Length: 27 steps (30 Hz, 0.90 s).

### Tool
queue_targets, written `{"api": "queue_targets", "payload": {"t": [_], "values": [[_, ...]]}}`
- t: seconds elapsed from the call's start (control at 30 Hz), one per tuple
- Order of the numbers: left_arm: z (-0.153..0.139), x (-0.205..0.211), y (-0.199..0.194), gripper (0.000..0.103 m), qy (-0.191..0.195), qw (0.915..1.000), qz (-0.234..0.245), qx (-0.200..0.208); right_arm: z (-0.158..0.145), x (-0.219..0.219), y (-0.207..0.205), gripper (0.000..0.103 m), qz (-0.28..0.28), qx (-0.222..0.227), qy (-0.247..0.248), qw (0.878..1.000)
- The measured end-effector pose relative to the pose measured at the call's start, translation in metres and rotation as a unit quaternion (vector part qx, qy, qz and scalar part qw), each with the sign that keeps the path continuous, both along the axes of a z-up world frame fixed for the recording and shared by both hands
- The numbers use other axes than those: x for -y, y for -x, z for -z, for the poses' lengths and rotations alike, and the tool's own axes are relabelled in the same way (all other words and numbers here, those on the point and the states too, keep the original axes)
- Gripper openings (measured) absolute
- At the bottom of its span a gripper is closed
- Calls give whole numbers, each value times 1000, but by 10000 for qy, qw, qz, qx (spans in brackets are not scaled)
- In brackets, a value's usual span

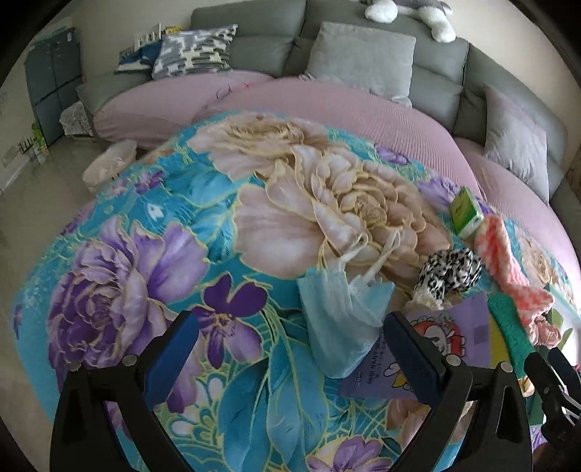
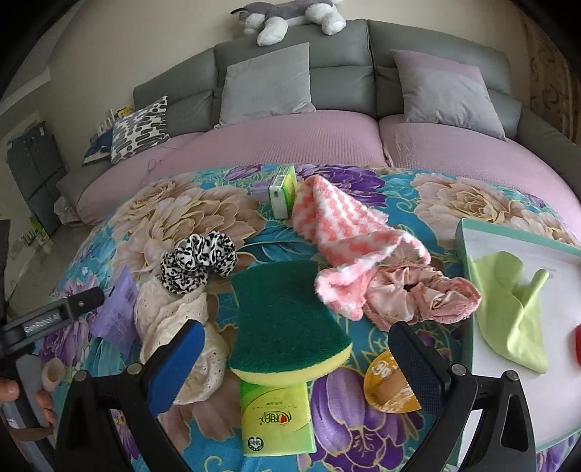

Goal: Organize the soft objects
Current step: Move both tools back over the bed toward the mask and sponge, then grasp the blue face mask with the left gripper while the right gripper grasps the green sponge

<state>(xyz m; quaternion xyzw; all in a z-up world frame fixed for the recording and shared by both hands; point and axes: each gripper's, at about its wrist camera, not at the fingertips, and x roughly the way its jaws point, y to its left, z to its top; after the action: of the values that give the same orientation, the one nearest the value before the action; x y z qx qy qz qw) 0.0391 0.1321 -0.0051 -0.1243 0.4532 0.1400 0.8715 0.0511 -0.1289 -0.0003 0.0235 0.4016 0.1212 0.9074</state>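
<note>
Soft items lie scattered on a floral cloth [image 2: 363, 410]. A green-and-yellow sponge [image 2: 287, 323] rests on a green tissue pack [image 2: 276, 421], straight ahead of my open right gripper [image 2: 297, 359]. Behind it lie a leopard scrunchie [image 2: 198, 263], a cream lace cloth [image 2: 181, 323], a pink-and-white towel [image 2: 341, 232] and a pink satin scrunchie [image 2: 417, 294]. A white tray [image 2: 479, 366] at right holds a lime cloth [image 2: 508, 301]. My left gripper [image 1: 287, 348] is open, and a light blue face mask [image 1: 337, 319] lies just ahead between its fingers.
A second tissue pack [image 2: 282, 190] stands at the cloth's far side. A purple packet [image 1: 461, 326] and an orange sachet [image 2: 390, 385] lie flat. Behind is a grey sofa [image 2: 337, 69] with pink covers, cushions and a plush dog [image 2: 290, 16]. A hand [image 2: 21, 395] shows at left.
</note>
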Motion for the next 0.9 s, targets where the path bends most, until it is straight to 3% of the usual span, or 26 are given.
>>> {"api": "queue_targets", "payload": {"t": [0.37, 0.43, 0.47, 0.57, 0.67, 0.77, 0.9], "values": [[24, 1, -12, 100, 193, 9993, 105, -295, 13, -7, -7, 94, 1, -154, -14, 9999], [25, 0, -12, 92, 248, 9992, 106, -291, 15, -7, -8, 93, 2, -181, -28, 9998], [25, -1, -12, 83, 303, 9991, 111, -273, 16, -7, -9, 93, -4, -199, -31, 9998], [26, 1, -12, 77, 378, 9988, 160, -278, 19, -9, -10, 91, -28, -236, 1, 9997], [25, 3, -12, 60, 409, 9987, 205, -234, 21, -11, -10, 88, -43, -259, 47, 9996], [25, 4, -13, 56, 417, 9986, 238, -235, 22, -11, -11, 86, -28, -267, 122, 9996], [23, 3, -13, 40, 440, 9985, 258, -181, 24, -10, -12, 79, -21, -318, 151, 9994]]}}
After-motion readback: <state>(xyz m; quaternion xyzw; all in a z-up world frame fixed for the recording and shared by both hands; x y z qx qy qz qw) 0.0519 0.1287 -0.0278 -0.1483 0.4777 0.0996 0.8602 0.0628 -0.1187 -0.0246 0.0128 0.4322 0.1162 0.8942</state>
